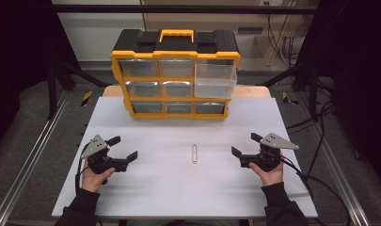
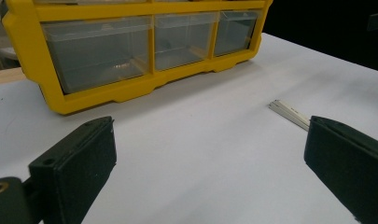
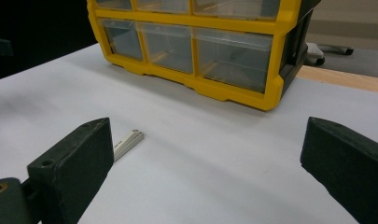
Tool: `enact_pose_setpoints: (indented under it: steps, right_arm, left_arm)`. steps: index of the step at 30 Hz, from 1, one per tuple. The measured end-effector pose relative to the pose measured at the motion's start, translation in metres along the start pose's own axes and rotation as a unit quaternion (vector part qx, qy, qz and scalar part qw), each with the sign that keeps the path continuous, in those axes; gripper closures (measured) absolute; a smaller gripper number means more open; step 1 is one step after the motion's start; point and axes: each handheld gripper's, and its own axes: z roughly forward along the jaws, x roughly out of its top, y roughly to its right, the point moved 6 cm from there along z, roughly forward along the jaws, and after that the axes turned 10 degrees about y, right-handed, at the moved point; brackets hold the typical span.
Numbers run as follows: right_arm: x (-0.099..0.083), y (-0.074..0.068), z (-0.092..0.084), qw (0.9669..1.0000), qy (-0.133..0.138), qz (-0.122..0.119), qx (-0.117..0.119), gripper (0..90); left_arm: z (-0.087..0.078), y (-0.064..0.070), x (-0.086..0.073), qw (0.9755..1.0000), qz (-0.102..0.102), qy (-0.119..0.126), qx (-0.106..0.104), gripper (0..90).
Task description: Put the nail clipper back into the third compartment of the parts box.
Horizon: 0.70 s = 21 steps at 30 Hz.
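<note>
A small pale strip (image 1: 194, 154) is seen lying flat on the white worktop (image 1: 178, 188), roughly midway between the two grippers and well in front of the yellow drawer organiser (image 1: 175, 75). In the left gripper view it (image 2: 289, 113) lies just beyond the right-hand finger; in the right gripper view it (image 3: 127, 143) lies just behind the left-hand finger.

Both grippers are held low over the worktop with nothing in them: the fingers of the left gripper (image 1: 123, 148) are spread wide, and those of the right gripper (image 1: 244, 147) are likewise spread wide, neither touching the strip.

The strip is judged to be light, thin and stiff (its material cannot be told; it looks like two slim bars laid side by side). Because it lies flush on a smooth surface, it is likely to slide when nudged, and little height is offered for a grip. It would best be taken across its narrow width near the middle of its length, fingers brought down on either long edge, so that it neither pivots nor tips. One drawer (image 1: 215, 80) of the organiser, at the upper right, stands pulled out.
</note>
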Motion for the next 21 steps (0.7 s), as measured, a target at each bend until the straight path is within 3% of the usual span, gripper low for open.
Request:
enact_pose_setpoints:
  steps: [13,21]
  right_arm:
    - [0.003,-0.02,0.025,0.9993,-0.031,-0.018,0.014,3.3]
    - [0.002,-0.034,0.042,0.9983,-0.051,-0.017,0.021,3.3]
  left_arm:
    - [0.0,0.0,0.0,1.0,-0.003,0.0,0.001,2.1]
    - [0.0,-0.001,0.0,1.0,-0.003,0.001,0.002,2.2]
